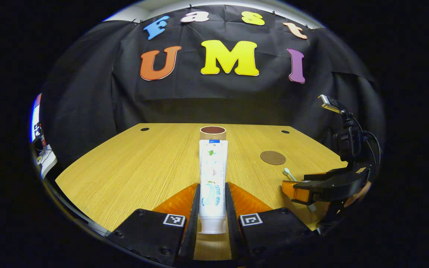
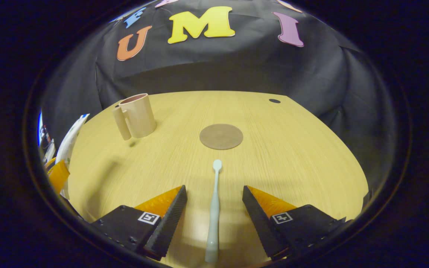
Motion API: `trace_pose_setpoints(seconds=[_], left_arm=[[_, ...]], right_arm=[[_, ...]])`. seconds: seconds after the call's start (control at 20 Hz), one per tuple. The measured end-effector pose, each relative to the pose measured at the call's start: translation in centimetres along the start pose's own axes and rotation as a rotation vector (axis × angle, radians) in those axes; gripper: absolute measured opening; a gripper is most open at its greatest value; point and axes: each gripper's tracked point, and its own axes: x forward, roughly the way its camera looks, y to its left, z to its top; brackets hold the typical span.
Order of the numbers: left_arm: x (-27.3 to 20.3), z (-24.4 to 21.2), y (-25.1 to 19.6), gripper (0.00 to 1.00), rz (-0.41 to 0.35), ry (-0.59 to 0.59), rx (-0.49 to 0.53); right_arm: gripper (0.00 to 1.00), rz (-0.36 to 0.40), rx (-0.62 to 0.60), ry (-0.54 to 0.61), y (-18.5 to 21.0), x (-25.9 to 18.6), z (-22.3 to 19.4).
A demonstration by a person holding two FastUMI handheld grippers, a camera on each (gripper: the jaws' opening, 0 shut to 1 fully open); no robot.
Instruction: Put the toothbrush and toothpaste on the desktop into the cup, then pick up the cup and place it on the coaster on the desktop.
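Observation:
A white toothpaste tube (image 1: 213, 175) sits lengthwise between both fingers of my left gripper (image 1: 212, 193), which is shut on it, cap end toward the camera. Straight behind it stands the beige cup (image 1: 212, 131) with a dark inside. The round brown coaster (image 1: 273, 157) lies to the right. In the right gripper view, a pale toothbrush (image 2: 214, 208) lies flat on the desk between the fingers of my right gripper (image 2: 212, 193), which is open and not touching it. Its head points at the coaster (image 2: 221, 136). The cup (image 2: 136, 115), handle toward me, is at the far left.
The wooden desk (image 1: 132, 167) has small cable holes (image 2: 274, 101) near its back corners and black cloth walls behind. My right gripper (image 1: 311, 191) hovers low at the desk's right edge. Some equipment (image 1: 45, 156) stands beyond the left edge.

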Motion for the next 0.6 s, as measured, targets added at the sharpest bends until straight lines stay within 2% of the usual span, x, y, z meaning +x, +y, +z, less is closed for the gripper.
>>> trace_pose_setpoints(seconds=[0.05,0.1,0.15,0.25,0.4,0.5,0.55,0.6], left_arm=[[0.0,0.1,0.2,0.39,0.002,-0.001,-0.001],[0.0,-0.1,0.5,0.39,0.005,-0.002,-0.002],[0.0,-0.1,0.6,0.39,0.005,-0.003,-0.002],[0.0,-0.4,0.7,0.39,0.007,0.003,-0.006],[0.4,-0.9,1.1,0.39,0.015,0.019,-0.025],[0.7,-1.4,1.3,0.39,0.022,0.033,-0.037],[0.8,-1.5,1.4,0.43,0.025,0.036,-0.040],[0.8,-1.5,1.4,0.39,0.027,0.036,-0.038]], right_arm=[[0.94,0.008,0.000,0.005,0.2,-0.1,0.0],[0.87,0.012,-0.003,0.002,0.3,0.0,0.1],[0.84,0.023,-0.003,0.003,0.6,0.0,0.0],[0.42,0.016,0.003,-0.007,0.8,0.2,0.1],[0.06,0.014,-0.040,-0.014,1.1,0.2,0.0],[0.06,0.016,-0.046,-0.035,1.2,0.0,0.2],[0.05,0.014,-0.049,-0.048,1.0,0.0,0.4],[0.00,0.013,-0.049,-0.066,0.9,-0.2,0.7]])
